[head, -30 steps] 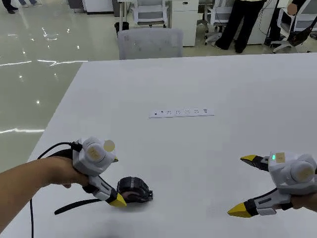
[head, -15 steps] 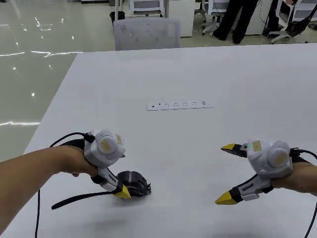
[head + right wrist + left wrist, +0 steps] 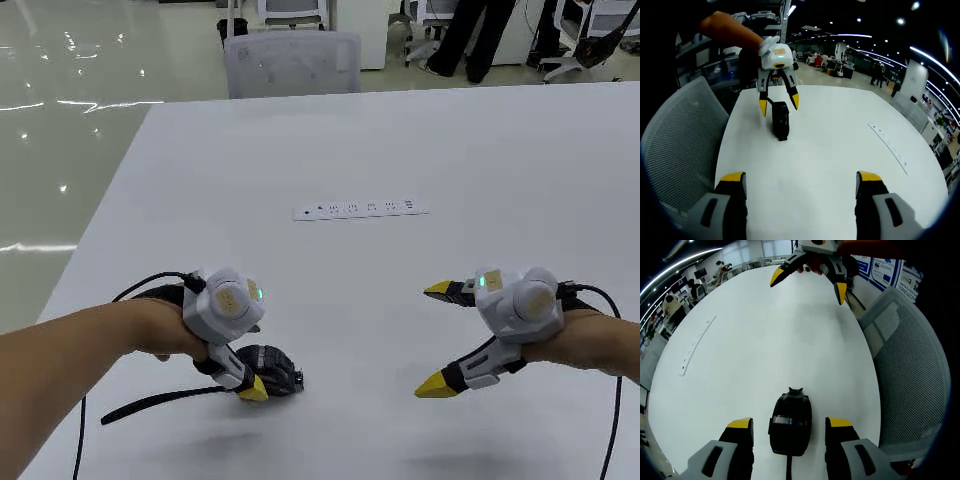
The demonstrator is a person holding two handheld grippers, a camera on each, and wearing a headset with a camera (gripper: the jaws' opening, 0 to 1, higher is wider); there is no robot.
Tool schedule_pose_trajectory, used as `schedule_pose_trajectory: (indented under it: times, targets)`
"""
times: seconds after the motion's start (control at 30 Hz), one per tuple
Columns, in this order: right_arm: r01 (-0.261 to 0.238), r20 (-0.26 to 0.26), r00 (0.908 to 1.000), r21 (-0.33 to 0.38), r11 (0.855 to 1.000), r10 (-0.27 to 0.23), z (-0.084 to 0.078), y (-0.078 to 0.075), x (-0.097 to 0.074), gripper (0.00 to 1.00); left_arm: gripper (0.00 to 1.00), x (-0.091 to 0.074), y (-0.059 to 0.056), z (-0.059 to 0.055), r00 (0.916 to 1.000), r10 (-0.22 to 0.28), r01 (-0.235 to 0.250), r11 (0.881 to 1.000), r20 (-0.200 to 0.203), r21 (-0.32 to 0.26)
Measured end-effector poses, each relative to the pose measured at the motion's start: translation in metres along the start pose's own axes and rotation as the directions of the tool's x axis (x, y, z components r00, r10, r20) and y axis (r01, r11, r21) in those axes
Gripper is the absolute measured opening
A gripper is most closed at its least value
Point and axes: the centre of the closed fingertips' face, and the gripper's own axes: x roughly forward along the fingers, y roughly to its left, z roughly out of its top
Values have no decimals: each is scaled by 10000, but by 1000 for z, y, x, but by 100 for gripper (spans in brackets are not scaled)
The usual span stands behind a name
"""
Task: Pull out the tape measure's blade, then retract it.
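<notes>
At the table's (image 3: pixel 400 150) near left edge, the tape measure (image 3: pixel 791 420) lies between the left gripper's (image 3: pixel 779 104) released fingers (image 3: pixel 740 424), a gap each side, its long axis along them, nose toward the right gripper (image 3: pixel 435 337), well apart, fingers spread, empty. Bare white surface; a power strip (image 3: pixel 352 210) lies beyond, an office behind.

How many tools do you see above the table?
2. The left tool straddles the tape measure, near left on the table; the right tool hovers open, near right.
</notes>
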Motion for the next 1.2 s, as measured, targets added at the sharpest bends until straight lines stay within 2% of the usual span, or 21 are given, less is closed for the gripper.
schedule_pose_trajectory:
  times: [0.07, 0.2, 0.27, 0.33, 0.6, 0.77, 0.9, 0.93, 0.97, 1.03, 1.13, 1.2]
  targets:
    - [6, 2, 10000, -45, 10000, -6, 2, -1, 3, 92, 50, 3, 2, -4, 9996, 101, -98, 9999, -245, 114]
    - [-44, 0, 10000, -82, 10000, 44, 5, -1, 9, 92, 41, 6, 2, -5, 9992, 48, -28, 9988, -408, 487]
    - [-80, -10, 10000, -70, 9999, 80, 7, -1, 10, 91, 40, 8, 3, -8, 9986, 70, -38, 9982, -524, 600]
    - [-144, 4, 9999, -61, 9999, 144, 9, 0, 13, 91, 33, 8, 3, -12, 9973, 69, -6, 9963, -728, 859]
    - [-395, 88, 9992, 169, 9991, 393, 18, 3, 30, 89, 30, 6, 2, -10, 9984, 61, -24, 9979, -557, 651]
    - [-781, 60, 9969, 172, 9968, 780, 22, 12, 51, 86, 30, 5, 2, -12, 9994, 99, -81, 9985, -335, 534]
    - [-1052, 98, 9944, 210, 9942, 1050, 27, 20, 68, 82, 30, 6, 2, -12, 9995, 81, -64, 9986, -312, 521]
    - [-1165, 71, 9932, 248, 9929, 1164, 27, 23, 72, 80, 30, 6, 2, -12, 9995, 65, -49, 9988, -321, 496]
    - [-1487, -136, 9888, 152, 9888, 1489, 24, 30, 79, 79, 30, 6, 2, -11, 9994, 40, -24, 9988, -341, 486]
    - [-1541, -345, 9874, 58, 9880, 1542, 23, 31, 88, 76, 29, 7, 1, -11, 9992, 8, 12, 9988, -394, 496]
    - [-1839, -146, 9828, 241, 9827, 1842, 37, 37, 95, 67, 29, 7, 2, -12, 9991, 12, 10, 9986, -412, 528]
    - [-1830, -92, 9830, 89, 9831, 1831, 43, 37, 100, 67, 29, 6, 3, -12, 9994, -6, 18, 9993, -335, 362]
